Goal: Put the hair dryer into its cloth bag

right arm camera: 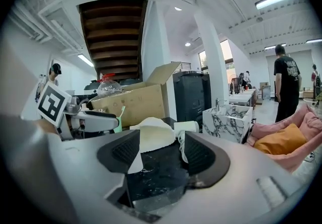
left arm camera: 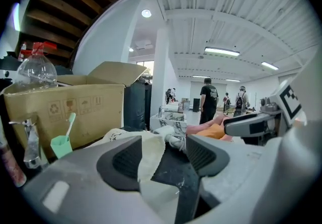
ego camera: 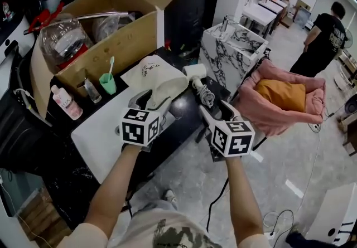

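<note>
Two hand-held tools hover side by side over a cluttered desk (ego camera: 97, 136), the left gripper (ego camera: 152, 100) and the right gripper (ego camera: 217, 108) both with jaws spread and pinching nothing. Just ahead of them lies the cream cloth bag (ego camera: 170, 88), its near edge showing in the gap of the left gripper's jaws. The white hair dryer (ego camera: 195, 71) rests right beside the bag, its coiled cord (ego camera: 206, 95) trailing towards the right gripper, with a cardboard box (ego camera: 111, 40) behind.

Grey left gripper (ego camera: 153, 99), right gripper (ego camera: 215, 108) — checkered marker cubes (ego camera: 139, 126), pale T-shirt (ego camera: 162, 233)
</note>
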### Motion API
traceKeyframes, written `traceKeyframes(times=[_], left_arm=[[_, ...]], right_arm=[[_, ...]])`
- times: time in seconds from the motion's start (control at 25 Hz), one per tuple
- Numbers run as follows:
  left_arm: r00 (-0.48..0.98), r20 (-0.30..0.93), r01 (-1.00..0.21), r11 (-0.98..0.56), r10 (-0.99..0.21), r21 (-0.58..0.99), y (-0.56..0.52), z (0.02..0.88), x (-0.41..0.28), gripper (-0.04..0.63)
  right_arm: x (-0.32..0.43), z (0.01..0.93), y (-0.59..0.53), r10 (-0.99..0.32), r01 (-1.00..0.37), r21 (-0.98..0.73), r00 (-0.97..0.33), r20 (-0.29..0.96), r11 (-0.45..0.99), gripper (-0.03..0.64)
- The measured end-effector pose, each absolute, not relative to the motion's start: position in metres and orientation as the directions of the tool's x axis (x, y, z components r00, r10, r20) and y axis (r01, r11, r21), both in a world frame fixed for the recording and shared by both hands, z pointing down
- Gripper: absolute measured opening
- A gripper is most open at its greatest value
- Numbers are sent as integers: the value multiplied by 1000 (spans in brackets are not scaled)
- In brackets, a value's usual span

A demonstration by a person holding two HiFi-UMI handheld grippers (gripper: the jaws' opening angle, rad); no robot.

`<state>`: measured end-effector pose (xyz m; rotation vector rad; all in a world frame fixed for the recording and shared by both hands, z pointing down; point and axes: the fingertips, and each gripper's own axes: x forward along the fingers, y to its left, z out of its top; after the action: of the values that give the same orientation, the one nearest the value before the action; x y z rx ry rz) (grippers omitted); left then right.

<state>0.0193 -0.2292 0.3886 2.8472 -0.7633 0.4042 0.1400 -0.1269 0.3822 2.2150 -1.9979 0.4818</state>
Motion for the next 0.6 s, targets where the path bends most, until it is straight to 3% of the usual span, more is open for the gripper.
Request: traceKeyframes(times=[0.6], left_arm=[[794, 330, -562, -823, -510, 79, -271, 406, 42, 276]], right_arm=[[183, 418, -181, -879, -993, -98, 12, 476, -66, 296]])
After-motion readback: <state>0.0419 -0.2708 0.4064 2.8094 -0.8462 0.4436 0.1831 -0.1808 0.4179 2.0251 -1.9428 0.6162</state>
